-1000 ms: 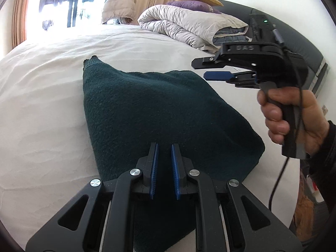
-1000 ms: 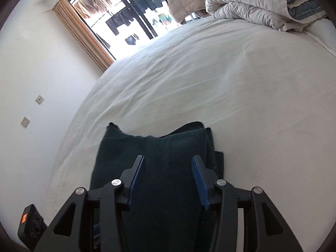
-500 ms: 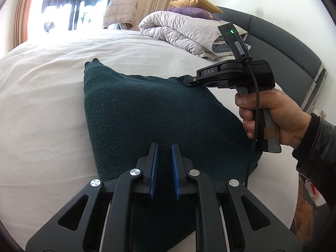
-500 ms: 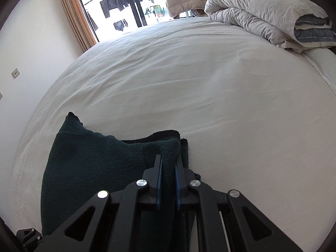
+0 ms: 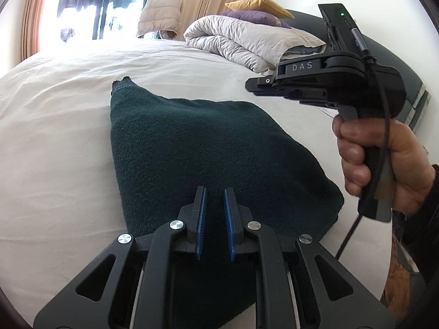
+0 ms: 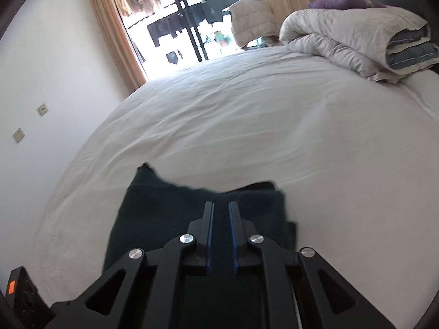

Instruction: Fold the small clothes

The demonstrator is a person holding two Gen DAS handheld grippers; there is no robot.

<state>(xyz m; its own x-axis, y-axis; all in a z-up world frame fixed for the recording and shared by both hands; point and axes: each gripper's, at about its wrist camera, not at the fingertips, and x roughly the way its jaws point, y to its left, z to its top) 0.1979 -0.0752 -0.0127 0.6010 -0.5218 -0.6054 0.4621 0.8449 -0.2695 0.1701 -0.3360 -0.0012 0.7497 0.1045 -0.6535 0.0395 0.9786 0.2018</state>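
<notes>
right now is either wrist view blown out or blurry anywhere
Left wrist view: the window is blown out to white, while the dark green garment stays sharp. Right wrist view: the garment's far edge smears with motion blur; fisheye bends the bed into a dome.

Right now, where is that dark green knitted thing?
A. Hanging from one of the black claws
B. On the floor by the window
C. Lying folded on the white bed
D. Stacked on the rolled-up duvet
C: the dark green garment lies folded flat on the white bed, with neither the left gripper nor the right gripper clamping it; the rolled duvet sits apart near the headboard.
</notes>
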